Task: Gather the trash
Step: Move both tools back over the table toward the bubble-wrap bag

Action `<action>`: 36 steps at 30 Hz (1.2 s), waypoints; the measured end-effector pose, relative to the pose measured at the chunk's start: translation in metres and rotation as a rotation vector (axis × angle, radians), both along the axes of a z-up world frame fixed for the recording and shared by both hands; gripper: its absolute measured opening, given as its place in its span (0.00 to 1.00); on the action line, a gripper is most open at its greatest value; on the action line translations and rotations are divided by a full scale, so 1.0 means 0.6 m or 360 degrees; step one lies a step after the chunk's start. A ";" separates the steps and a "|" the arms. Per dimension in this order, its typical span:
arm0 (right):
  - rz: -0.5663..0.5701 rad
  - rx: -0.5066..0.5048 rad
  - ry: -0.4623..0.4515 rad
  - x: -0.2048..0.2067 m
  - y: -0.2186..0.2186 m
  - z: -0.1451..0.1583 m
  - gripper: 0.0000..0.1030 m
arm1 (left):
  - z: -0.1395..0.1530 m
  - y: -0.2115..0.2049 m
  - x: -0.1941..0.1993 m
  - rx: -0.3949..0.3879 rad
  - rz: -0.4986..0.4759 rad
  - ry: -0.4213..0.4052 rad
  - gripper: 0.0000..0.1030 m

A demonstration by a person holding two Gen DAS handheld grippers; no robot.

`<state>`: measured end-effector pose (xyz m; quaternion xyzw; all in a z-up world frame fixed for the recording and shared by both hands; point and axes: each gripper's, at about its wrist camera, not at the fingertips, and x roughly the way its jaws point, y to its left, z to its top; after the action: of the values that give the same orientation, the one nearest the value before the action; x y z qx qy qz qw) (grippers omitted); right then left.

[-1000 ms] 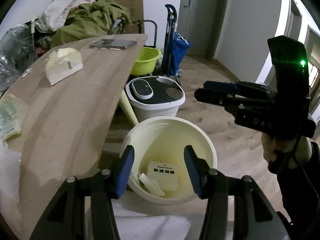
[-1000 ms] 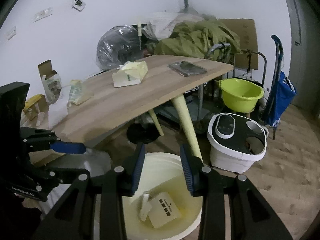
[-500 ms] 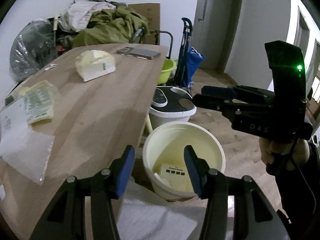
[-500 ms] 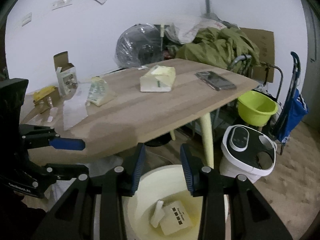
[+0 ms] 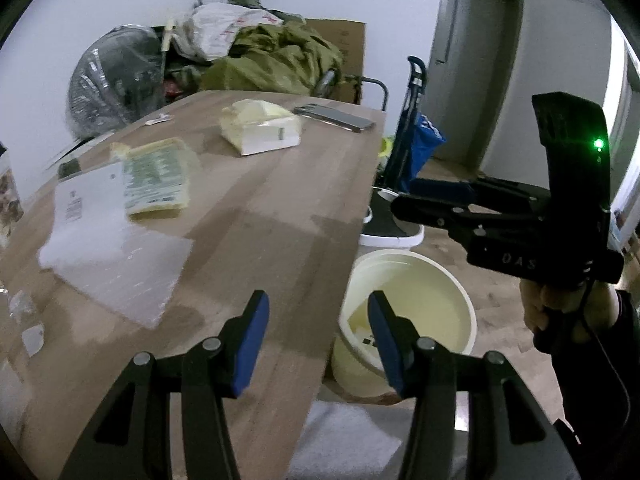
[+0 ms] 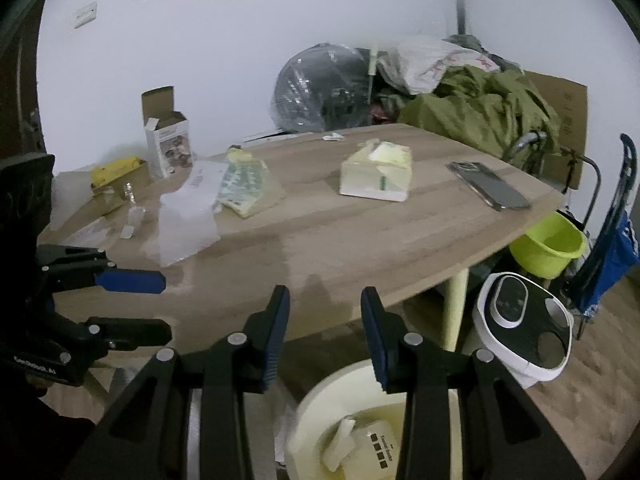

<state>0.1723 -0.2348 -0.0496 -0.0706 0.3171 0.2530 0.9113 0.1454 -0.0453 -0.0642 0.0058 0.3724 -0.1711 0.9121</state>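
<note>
A pale yellow bucket (image 5: 416, 276) (image 6: 316, 408) stands on the floor beside the wooden table (image 5: 280, 216) (image 6: 360, 236), with a small white box (image 6: 380, 446) and a scrap inside. On the table lie a clear plastic bag (image 5: 116, 260) (image 6: 186, 224), a green printed packet (image 5: 158, 178) (image 6: 246, 184) and a tissue pack (image 5: 260, 130) (image 6: 378, 174). My left gripper (image 5: 316, 316) (image 6: 136, 300) is open and empty over the table's near edge. My right gripper (image 6: 325, 308) (image 5: 404, 196) is open and empty, above the bucket.
A phone (image 6: 488, 190) lies at the table's far end. An open carton (image 6: 166, 140), a yellow item (image 6: 116, 166) and small scraps sit at the left. A white appliance (image 6: 520, 324), green basin (image 6: 546, 244) and blue trolley (image 6: 612, 248) stand on the floor.
Both grippers have risen and swung left from over the bucket toward the tabletop. The bucket has dropped low in both views. Both stay open and empty.
</note>
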 end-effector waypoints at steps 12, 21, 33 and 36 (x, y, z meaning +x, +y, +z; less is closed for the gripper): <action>0.0175 0.0003 0.0006 0.019 0.078 -0.001 0.39 | 0.002 0.070 -0.022 -0.0019 0.0197 -0.0014 0.50; 0.0298 0.0000 0.0022 0.030 0.131 -0.005 0.40 | 0.005 0.122 -0.038 -0.0034 0.0353 -0.0024 0.50; 0.0447 -0.0011 0.0062 0.047 0.205 -0.020 0.40 | 0.005 0.194 -0.062 -0.0045 0.0558 -0.0017 0.50; 0.0485 -0.0014 0.0078 0.053 0.224 -0.026 0.40 | 0.004 0.212 -0.070 -0.0045 0.0607 -0.0009 0.50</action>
<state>0.2042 -0.1003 -0.0651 -0.1159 0.3259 0.3886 0.8540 0.1036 0.0819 -0.0620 -0.0772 0.3616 -0.0004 0.9291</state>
